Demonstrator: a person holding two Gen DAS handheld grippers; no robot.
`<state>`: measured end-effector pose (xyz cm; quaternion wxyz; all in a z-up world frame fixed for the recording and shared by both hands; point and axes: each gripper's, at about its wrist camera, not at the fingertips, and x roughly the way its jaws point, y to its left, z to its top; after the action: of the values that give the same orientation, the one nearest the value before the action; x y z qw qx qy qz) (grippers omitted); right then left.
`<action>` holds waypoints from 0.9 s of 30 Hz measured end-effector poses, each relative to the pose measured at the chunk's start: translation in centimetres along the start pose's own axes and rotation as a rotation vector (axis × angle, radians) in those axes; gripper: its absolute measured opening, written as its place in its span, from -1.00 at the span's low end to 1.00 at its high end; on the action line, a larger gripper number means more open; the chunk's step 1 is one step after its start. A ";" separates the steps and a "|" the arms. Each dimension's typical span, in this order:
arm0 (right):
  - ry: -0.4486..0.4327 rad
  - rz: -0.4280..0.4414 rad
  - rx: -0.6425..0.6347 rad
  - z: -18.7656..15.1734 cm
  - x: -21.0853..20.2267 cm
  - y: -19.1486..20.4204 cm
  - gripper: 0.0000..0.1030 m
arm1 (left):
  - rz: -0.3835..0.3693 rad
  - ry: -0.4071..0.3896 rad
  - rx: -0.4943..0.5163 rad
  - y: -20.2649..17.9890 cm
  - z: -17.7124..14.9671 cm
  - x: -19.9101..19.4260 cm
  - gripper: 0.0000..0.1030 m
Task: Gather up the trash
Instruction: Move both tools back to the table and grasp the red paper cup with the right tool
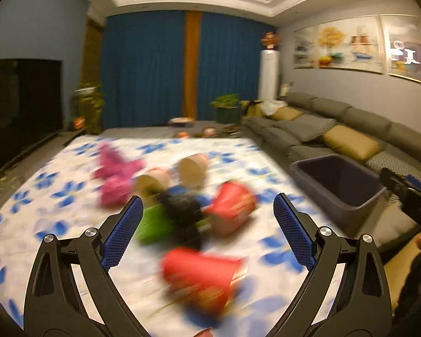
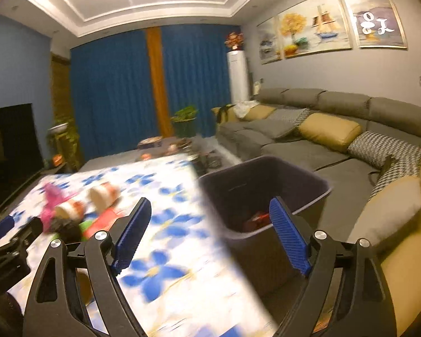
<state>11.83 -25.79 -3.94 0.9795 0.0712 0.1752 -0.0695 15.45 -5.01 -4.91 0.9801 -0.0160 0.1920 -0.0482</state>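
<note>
Between the wide-open blue pads of the left tool [image 1: 207, 230], nothing is held; a blurred red cup [image 1: 199, 278] lies on its side just ahead on the flowered bench [image 1: 42, 196]. More litter sits beyond: a second red cup [image 1: 233, 205], something black [image 1: 182, 210], green [image 1: 151, 224] and pink scraps [image 1: 115, 177], two pale cups [image 1: 171, 174]. The right tool [image 2: 210, 236], also open and empty, hangs over the dark bin [image 2: 263, 185] off the bench's right edge, red trash [image 2: 258, 220] already inside. The nearest cup looks the best pick: close across its body, lift clear of the pile, carry it right. The sofa [image 2: 322, 140] beyond is no obstacle.
</note>
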 end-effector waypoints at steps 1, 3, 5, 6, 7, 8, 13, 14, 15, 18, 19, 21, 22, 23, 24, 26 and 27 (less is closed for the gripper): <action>0.016 0.032 -0.009 -0.7 -0.3 1.3 0.62 | 0.018 0.004 -0.021 1.2 -0.3 -0.4 0.79; 0.046 0.082 -0.028 -2.0 -0.6 3.5 0.62 | 0.064 0.002 -0.061 3.9 -0.5 -1.1 0.79; 0.092 0.137 -0.045 -3.2 -0.6 5.6 0.62 | 0.107 -0.014 -0.089 6.3 -0.5 -2.1 0.79; 0.118 0.163 -0.051 -3.9 -0.5 6.6 0.62 | 0.120 -0.021 -0.099 7.0 -0.5 -2.4 0.79; 0.138 0.181 -0.055 -4.4 -0.5 7.4 0.58 | 0.134 -0.029 -0.111 7.7 -0.7 -2.9 0.79; 0.164 0.203 -0.064 -5.2 -0.4 8.5 0.54 | 0.148 -0.039 -0.122 8.6 -0.7 -3.4 0.79; 0.238 0.267 -0.108 -7.5 0.3 12.4 0.35 | 0.195 -0.065 -0.147 11.2 -0.9 -5.1 0.79; 0.249 0.270 -0.110 -7.9 0.4 12.8 0.33 | 0.201 -0.071 -0.149 11.4 -1.0 -5.4 0.79; 0.262 0.275 -0.111 -8.1 0.7 13.2 0.30 | 0.209 -0.075 -0.152 11.8 -1.0 -5.6 0.79; 0.307 0.303 -0.093 -8.7 1.6 13.7 0.17 | 0.215 -0.078 -0.166 12.8 -1.0 -5.7 0.79; 0.323 0.315 -0.086 -8.8 1.9 13.9 0.06 | 0.214 -0.077 -0.168 13.0 -1.1 -5.6 0.79; 0.342 0.332 -0.077 -9.1 2.4 14.4 -0.04 | 0.210 -0.077 -0.171 13.4 -1.1 -5.6 0.79; 0.349 0.341 -0.076 -9.2 2.5 14.6 -0.14 | 0.211 -0.077 -0.171 13.4 -1.2 -5.6 0.79; 0.356 0.353 -0.078 -9.3 2.7 15.0 -0.19 | 0.209 -0.076 -0.169 13.6 -1.2 -5.5 0.79; 0.359 0.366 -0.082 -9.3 2.8 15.3 -0.32 | 0.208 -0.075 -0.167 13.7 -1.2 -5.4 0.79; 0.357 0.382 -0.097 -9.3 2.7 15.8 -0.53 | 0.205 -0.071 -0.164 13.7 -1.3 -5.2 0.79; 0.355 0.390 -0.105 -9.3 2.6 16.0 -0.65 | 0.204 -0.070 -0.163 13.8 -1.3 -5.1 0.79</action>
<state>13.76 -8.85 -11.71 0.9307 0.0637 0.3304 0.1434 11.44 9.21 -4.88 0.9814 -0.0774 0.1618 0.0681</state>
